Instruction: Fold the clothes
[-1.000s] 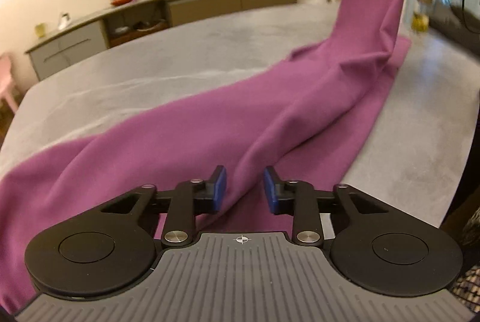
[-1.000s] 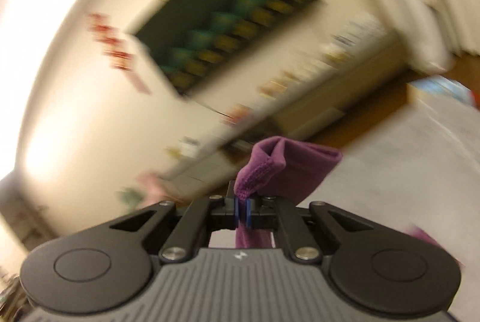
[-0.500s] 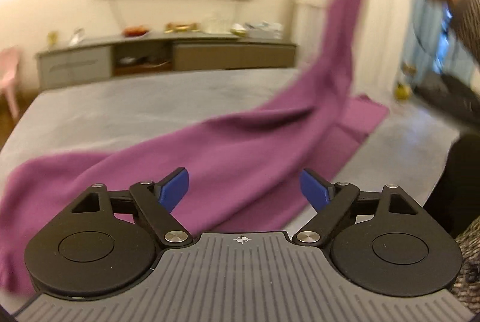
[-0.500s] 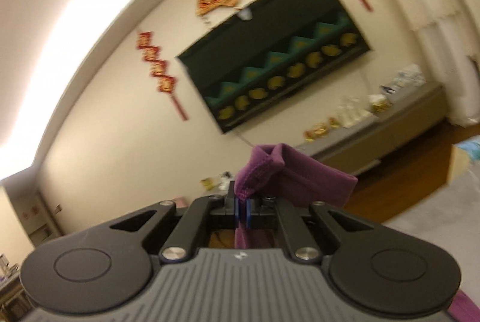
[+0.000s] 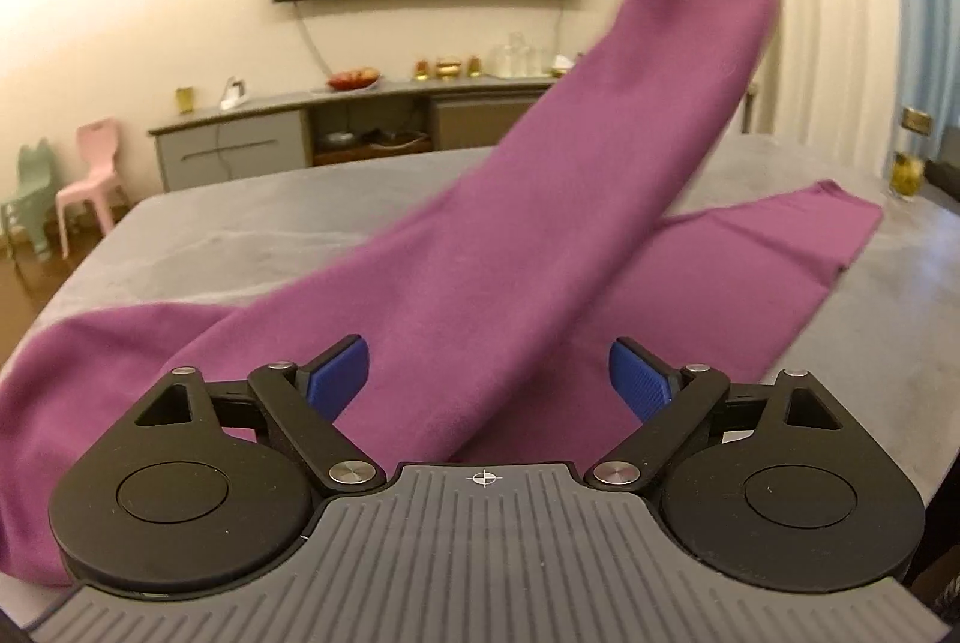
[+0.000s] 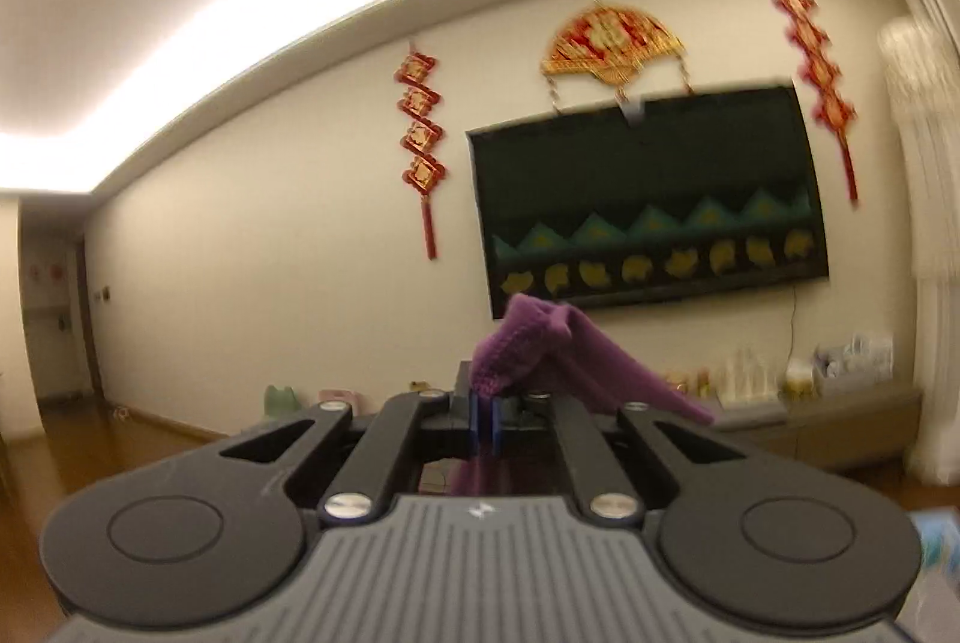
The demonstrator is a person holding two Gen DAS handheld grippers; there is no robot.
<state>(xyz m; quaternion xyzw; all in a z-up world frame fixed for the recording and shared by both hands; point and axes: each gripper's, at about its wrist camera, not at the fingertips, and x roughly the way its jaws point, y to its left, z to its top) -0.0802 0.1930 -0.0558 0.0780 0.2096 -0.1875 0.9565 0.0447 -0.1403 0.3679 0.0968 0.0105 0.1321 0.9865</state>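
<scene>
Right gripper [image 6: 485,418] pinching cloth [image 5: 540,247], hoisted toward 1 o'clock off desk [image 5: 252,229]. Left fingers [image 5: 336,379] just spread, empty. Risk: corner slipping free, perhaps; bite looks shallow, blurred.

My left gripper [image 5: 487,379] tilts slightly downward, its jaws having just been opening, now spread wide with nothing pressed between the pads. My right gripper [image 6: 485,418] points level, jaws pinched on purple cloth [image 6: 540,349].
</scene>
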